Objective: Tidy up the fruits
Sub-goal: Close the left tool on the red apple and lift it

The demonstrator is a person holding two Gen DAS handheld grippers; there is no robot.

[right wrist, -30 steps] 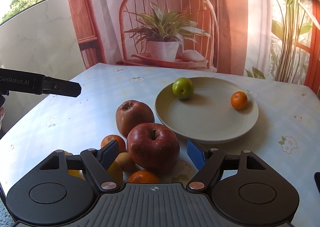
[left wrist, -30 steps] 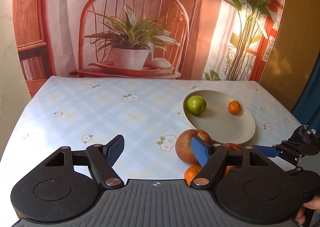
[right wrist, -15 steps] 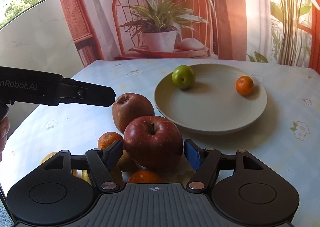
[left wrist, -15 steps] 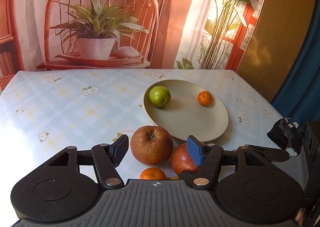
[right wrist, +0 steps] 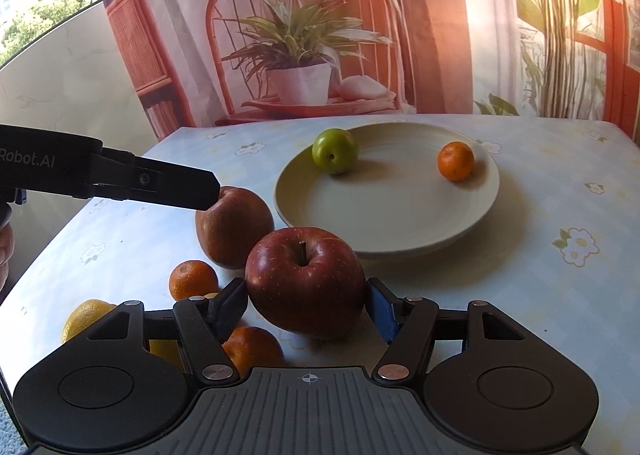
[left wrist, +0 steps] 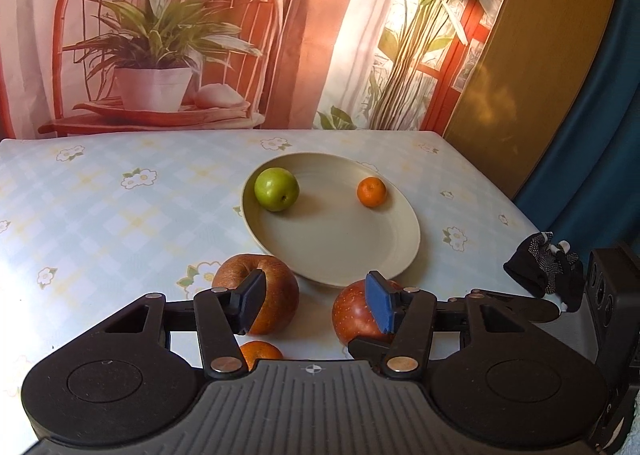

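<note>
A cream plate [left wrist: 352,251] [right wrist: 400,211] holds a green apple [left wrist: 277,189] [right wrist: 334,151] and a small mandarin [left wrist: 371,191] [right wrist: 455,160]. My right gripper [right wrist: 306,305] is shut on a dark red apple [right wrist: 305,281] [left wrist: 354,313], which looks lifted slightly off the cloth. My left gripper [left wrist: 314,305] is open, its left pad in front of a brownish apple [left wrist: 272,295] [right wrist: 234,225]. In the right wrist view the left gripper's finger tip [right wrist: 200,187] sits at that apple's top left. Mandarins [right wrist: 193,279] and a lemon [right wrist: 86,315] lie nearby.
The table has a pale blue flowered cloth [left wrist: 120,223]. Another mandarin [left wrist: 262,353] lies under my left gripper. A printed backdrop with a chair and plant hangs behind. The table's right edge [left wrist: 516,211] is near the plate. A gloved hand [left wrist: 544,269] holds the right gripper.
My right gripper has closed on the dark red apple, which looks slightly raised. My left gripper has swung right and forward, bringing its left pad up to the brownish apple.
</note>
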